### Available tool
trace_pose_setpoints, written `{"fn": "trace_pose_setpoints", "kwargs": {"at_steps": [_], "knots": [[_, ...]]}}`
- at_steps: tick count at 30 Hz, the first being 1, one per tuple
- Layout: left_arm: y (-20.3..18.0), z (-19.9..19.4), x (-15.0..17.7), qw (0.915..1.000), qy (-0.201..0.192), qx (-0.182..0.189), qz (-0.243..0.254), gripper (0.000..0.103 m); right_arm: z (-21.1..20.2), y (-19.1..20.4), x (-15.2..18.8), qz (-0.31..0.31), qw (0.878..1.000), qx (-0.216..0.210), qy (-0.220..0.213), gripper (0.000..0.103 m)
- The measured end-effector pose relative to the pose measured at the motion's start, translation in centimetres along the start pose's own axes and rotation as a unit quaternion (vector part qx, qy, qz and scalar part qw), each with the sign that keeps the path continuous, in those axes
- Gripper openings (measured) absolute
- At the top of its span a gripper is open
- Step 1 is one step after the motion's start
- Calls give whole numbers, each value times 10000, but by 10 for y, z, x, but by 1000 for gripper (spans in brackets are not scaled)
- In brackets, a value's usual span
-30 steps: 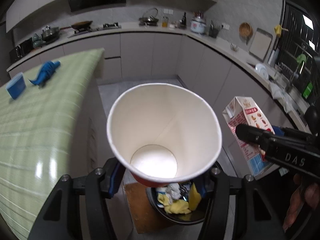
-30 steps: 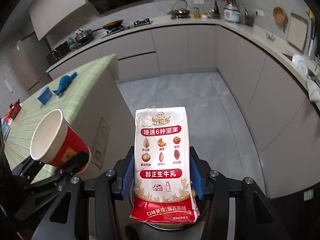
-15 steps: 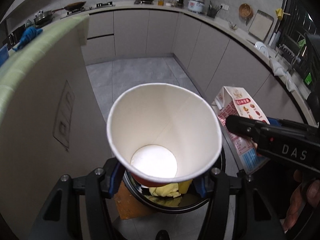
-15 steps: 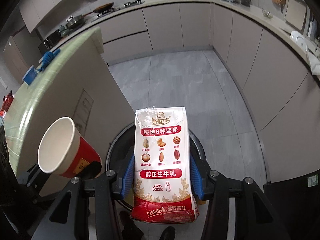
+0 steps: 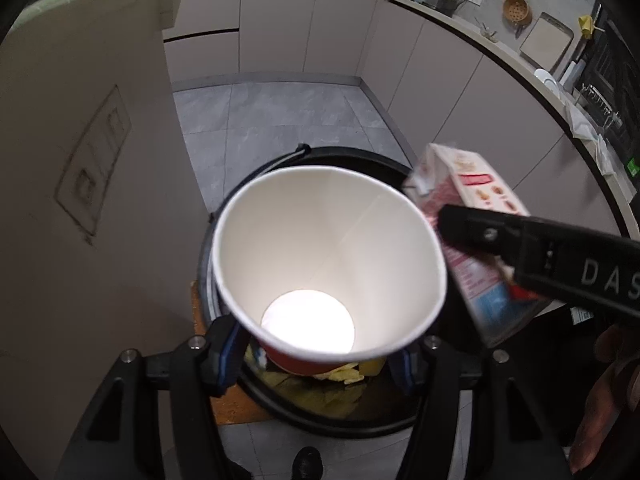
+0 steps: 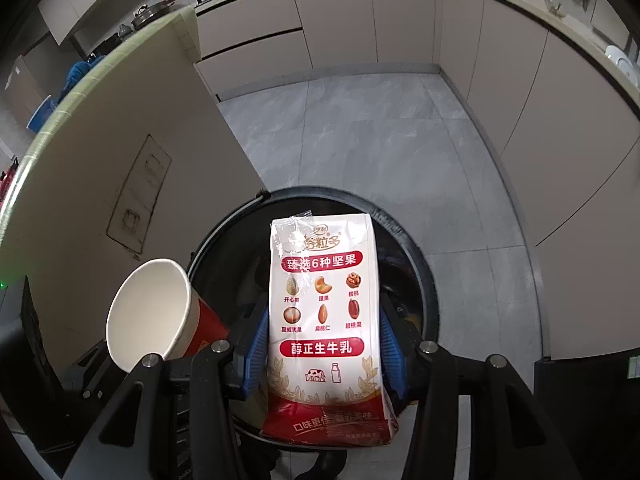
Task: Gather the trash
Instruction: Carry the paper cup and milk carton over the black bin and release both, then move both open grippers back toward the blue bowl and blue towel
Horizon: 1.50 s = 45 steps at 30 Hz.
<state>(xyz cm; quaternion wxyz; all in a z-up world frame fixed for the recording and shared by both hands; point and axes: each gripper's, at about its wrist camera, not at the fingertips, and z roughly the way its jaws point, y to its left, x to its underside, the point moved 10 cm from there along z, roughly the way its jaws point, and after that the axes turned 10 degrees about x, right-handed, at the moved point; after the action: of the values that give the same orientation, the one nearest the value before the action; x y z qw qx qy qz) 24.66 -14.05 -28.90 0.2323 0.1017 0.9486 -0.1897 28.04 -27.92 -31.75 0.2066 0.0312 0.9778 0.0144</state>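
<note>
My left gripper [image 5: 316, 360] is shut on a red paper cup [image 5: 328, 264] with a white inside, held over the black round trash bin [image 5: 320, 412]. Yellow scraps [image 5: 320, 394] lie in the bin. My right gripper [image 6: 320, 340] is shut on a white and red milk carton [image 6: 324, 320], held upright over the same bin [image 6: 416, 248]. The carton [image 5: 472, 216] and the right gripper's arm show at the right of the left wrist view. The cup [image 6: 156, 312] shows at the left of the right wrist view.
A beige island wall [image 5: 88, 168] with a green-topped counter stands close on the left. Grey cabinets [image 6: 560, 152] curve along the back and right. Grey tile floor [image 6: 360, 128] lies beyond the bin. A brown board [image 5: 232, 404] lies under the bin.
Both grippers have lowered toward the bin with cup and carton still held. The bin now fills more of both views and the island top has left the view.
</note>
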Motion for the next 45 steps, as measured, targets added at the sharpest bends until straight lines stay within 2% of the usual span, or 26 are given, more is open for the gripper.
{"fn": "trace_pose_setpoints", "kwargs": {"at_steps": [1, 2, 3, 4, 6, 10, 19, 30, 41, 45], "knots": [[1, 4, 1, 10000, 35, -43, -34, 73, 5, -1, -2, -21, 10000, 8, 38, 56], [6, 2, 1, 9996, 25, -260, -66, 86, 8, -10, -7, 86, 9998, 196, 38, 65], [8, -2, -1, 9993, -57, -351, -73, 91, 7, -18, -10, 248, 9993, 270, -3, 99], [10, -8, -5, 9990, -167, -412, -74, 98, 3, -24, -15, 409, 9989, 237, -57, 103], [12, -20, -13, 9981, -276, -548, -81, 100, -6, -40, -23, 640, 9974, 323, -113, 103], [9, -36, -26, 9975, -350, -610, -73, 101, -28, -47, -36, 647, 9967, 397, -291, 103], [-4, -66, -59, 9969, -659, -409, 88, 102, -66, -50, -56, 515, 9948, 611, -638, 103], [-9, -100, -76, 9947, -929, -405, 181, 103, -104, -59, -69, 653, 9901, 730, -1010, 103], [0, -151, -85, 9898, -1311, -560, 62, 103, -149, -38, -85, 627, 9855, 600, -1461, 103], [16, -177, -87, 9868, -1462, -688, -57, 103, -163, -19, -90, 552, 9837, 537, -1625, 103]]}}
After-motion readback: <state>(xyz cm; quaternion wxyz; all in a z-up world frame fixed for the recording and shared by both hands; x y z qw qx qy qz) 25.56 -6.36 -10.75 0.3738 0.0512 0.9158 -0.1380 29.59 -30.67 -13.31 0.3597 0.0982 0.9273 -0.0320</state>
